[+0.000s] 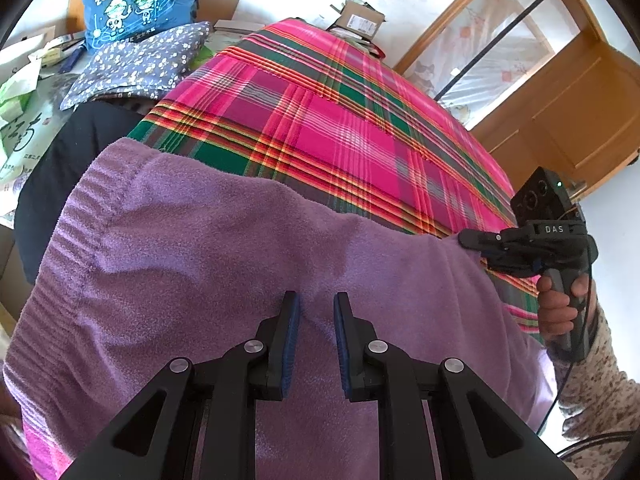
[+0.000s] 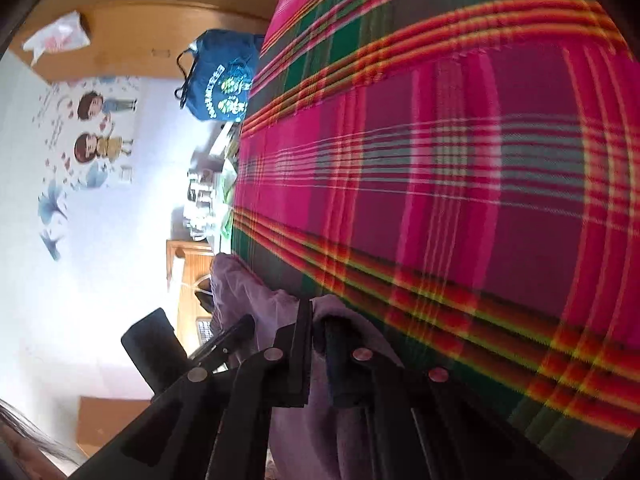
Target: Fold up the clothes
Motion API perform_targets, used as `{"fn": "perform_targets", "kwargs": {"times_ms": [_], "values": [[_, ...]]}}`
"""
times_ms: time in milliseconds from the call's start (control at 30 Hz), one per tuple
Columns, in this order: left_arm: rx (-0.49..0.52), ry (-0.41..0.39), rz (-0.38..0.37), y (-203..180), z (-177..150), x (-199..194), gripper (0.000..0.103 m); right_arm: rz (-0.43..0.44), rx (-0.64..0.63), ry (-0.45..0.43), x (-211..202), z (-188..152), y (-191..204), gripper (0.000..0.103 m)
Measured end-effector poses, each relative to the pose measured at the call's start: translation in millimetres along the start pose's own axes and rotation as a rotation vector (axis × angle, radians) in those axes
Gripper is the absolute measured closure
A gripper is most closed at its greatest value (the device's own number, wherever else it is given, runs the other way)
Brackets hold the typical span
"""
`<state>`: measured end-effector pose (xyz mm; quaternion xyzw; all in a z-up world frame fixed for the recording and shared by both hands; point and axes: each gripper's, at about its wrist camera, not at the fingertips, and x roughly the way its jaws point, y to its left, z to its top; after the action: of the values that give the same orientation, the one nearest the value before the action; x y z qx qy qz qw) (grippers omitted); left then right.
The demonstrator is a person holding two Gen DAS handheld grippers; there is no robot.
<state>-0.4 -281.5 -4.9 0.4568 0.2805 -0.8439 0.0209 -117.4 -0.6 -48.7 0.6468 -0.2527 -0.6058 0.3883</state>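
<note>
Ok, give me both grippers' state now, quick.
Left gripper: open, fingers resting on the purple garment.
Right gripper: shut on the purple garment's edge.

White print on the blue bag at the far left of the left wrist view reads "2025年ACC安全日", set in an arc above two cartoon figures. The right tool, seen at the right in the same view, carries the white letters "DAS" on its black body. A cardboard box at the far end of the bed bears a white label whose print is too small to read. Papers at the left edge show large dark brush characters that cannot be made out. In the right wrist view the bag's print is blurred and unreadable.
</note>
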Motion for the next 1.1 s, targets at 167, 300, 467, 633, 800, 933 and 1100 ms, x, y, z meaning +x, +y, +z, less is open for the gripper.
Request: {"fn": "perform_targets", "kwargs": {"times_ms": [167, 300, 467, 633, 800, 933, 1100], "values": [[0.009, 0.005, 0.022, -1, 1, -1, 0.085, -0.068, -0.085, 0.021, 2, 3, 13, 0.098], [0.009, 0.005, 0.042, 1, 0, -4, 0.085, -0.095, -0.128, 0.017, 5, 0, 22, 0.097], [0.01, 0.005, 0.067, 3, -1, -7, 0.085, -0.114, -0.094, 0.033, 8, 1, 14, 0.098], [-0.067, -0.001, 0.056, 22, -2, -16, 0.085, -0.075, -0.052, 0.017, 11, 2, 7, 0.098], [-0.076, -0.003, 0.107, 29, -7, -27, 0.085, -0.064, -0.036, 0.01, 13, 2, 7, 0.098], [-0.121, -0.002, 0.123, 39, -8, -35, 0.087, -0.073, -0.045, 0.013, 17, 0, 10, 0.099], [-0.061, -0.012, 0.185, 20, -4, -42, 0.087, -0.161, -0.143, 0.028, 11, -10, 29, 0.089]]}}
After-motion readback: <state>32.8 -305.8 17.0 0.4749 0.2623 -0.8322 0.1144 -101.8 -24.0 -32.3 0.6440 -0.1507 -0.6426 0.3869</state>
